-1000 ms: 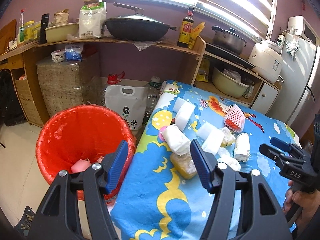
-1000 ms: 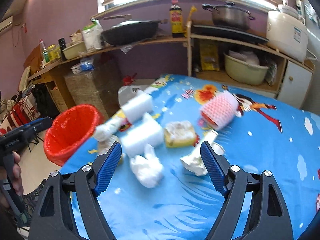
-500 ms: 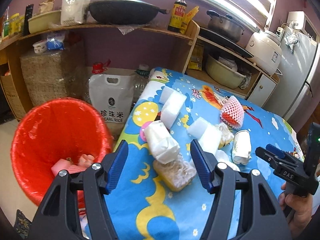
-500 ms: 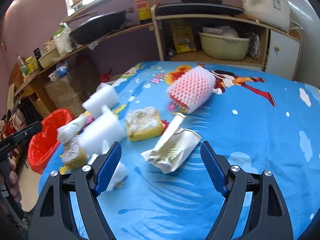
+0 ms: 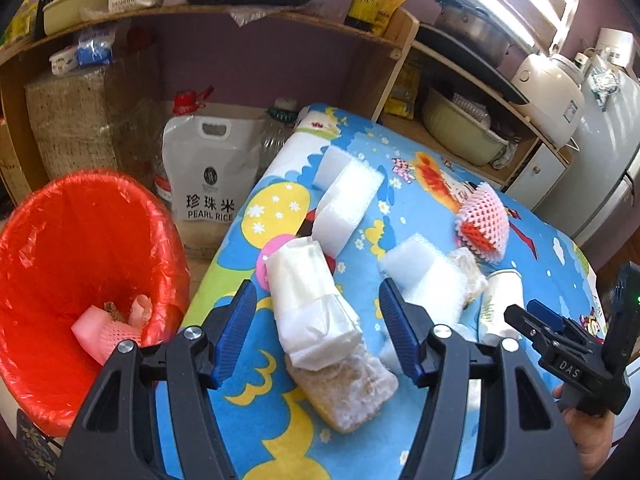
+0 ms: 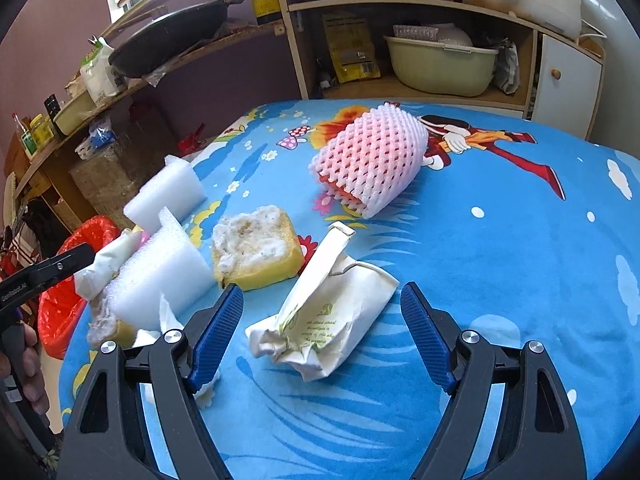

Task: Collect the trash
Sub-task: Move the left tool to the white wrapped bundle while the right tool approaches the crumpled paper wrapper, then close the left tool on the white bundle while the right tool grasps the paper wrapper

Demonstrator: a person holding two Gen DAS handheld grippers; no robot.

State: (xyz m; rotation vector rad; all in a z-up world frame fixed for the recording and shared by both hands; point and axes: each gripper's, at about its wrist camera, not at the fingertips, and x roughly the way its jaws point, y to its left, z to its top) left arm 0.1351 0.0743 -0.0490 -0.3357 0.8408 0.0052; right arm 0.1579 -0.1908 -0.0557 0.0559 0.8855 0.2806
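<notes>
Blue tablecloth (image 6: 500,280) crowded — both tongs (image 5: 316,332) (image 6: 320,332) gape over wrappers (image 6: 332,320), foam (image 5: 348,208).

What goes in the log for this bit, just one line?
left hand-held gripper: open, around white packet | right hand-held gripper: open, around paper bag | bin: some trash inside

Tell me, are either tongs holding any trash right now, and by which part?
Nothing held. Left tongs open around the white wrapper; right tongs open around the crumpled paper bag.
</notes>
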